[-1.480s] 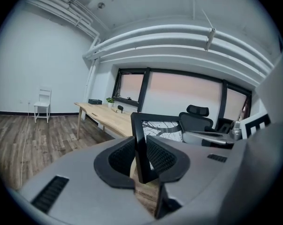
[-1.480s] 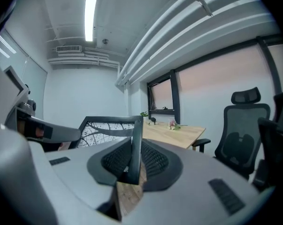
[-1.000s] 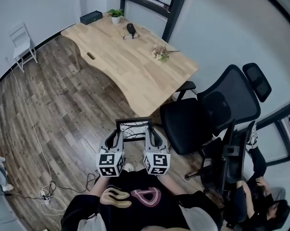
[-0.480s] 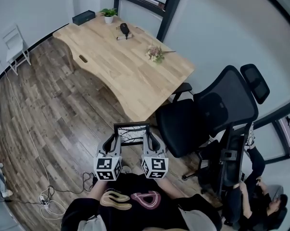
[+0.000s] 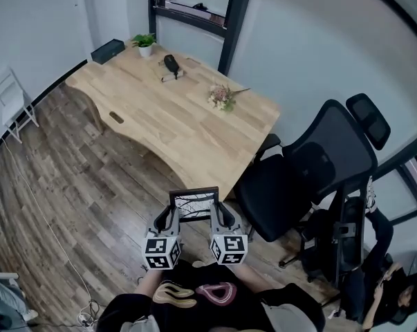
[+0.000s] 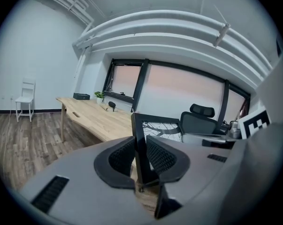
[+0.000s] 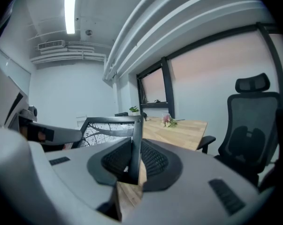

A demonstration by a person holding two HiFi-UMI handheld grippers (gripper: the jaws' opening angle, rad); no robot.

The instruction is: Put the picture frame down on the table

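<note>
A black picture frame (image 5: pixel 194 205) with a branch drawing hangs upright between my two grippers, in front of the person's chest and short of the wooden table (image 5: pixel 173 109). My left gripper (image 5: pixel 169 216) is shut on the frame's left bar (image 6: pixel 140 146). My right gripper (image 5: pixel 218 215) is shut on the right bar (image 7: pixel 135 142). The frame's picture (image 6: pixel 164 127) shows in the left gripper view, and the picture (image 7: pixel 106 130) shows again in the right gripper view. The near table edge lies just beyond the frame.
On the table stand a small flower bunch (image 5: pixel 223 95), a dark object on a stand (image 5: pixel 171 64), a potted plant (image 5: pixel 144 41) and a black box (image 5: pixel 107 50). A black office chair (image 5: pixel 312 168) is at the right, a white chair (image 5: pixel 13 102) at the left. A seated person (image 5: pixel 395 292) is at lower right.
The person has stepped closer to the table with the frame still held in both grippers; the table's near edge now lies nearer to the frame.
</note>
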